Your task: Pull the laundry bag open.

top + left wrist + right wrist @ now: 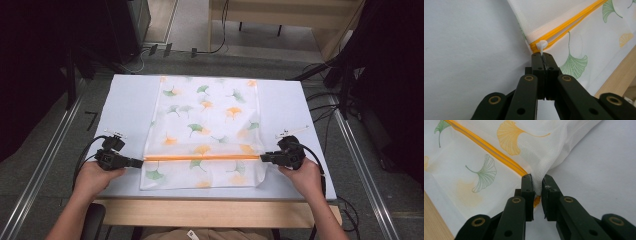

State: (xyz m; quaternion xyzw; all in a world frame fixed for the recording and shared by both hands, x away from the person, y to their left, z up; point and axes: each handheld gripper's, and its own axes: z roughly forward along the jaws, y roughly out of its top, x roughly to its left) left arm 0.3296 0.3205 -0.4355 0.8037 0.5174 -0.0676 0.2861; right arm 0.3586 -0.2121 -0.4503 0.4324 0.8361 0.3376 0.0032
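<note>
— How will the bag [205,131] handle?

— Light and limp, I'd judge — thin mesh that sags and puckers wherever I pull. Not fragile, but slippery in a loose pinch. The zip [202,157] is the one firm line, so I take hold at its two ends.

— And your grip now?

— My left gripper [543,55] is pressed together on the white tab [541,45] at the zip's left end. My right gripper [537,185] pinches a bunched fold of mesh at the zip's right end, with a little gap between the jaws.

— Where does it lie?

— Flat on the pale mat [125,107], mid-table, zip near my edge, running straight between my hands.

— Looks?

— White, half-sheer, printed with green and orange ginkgo leaves; orange zip band.
</note>
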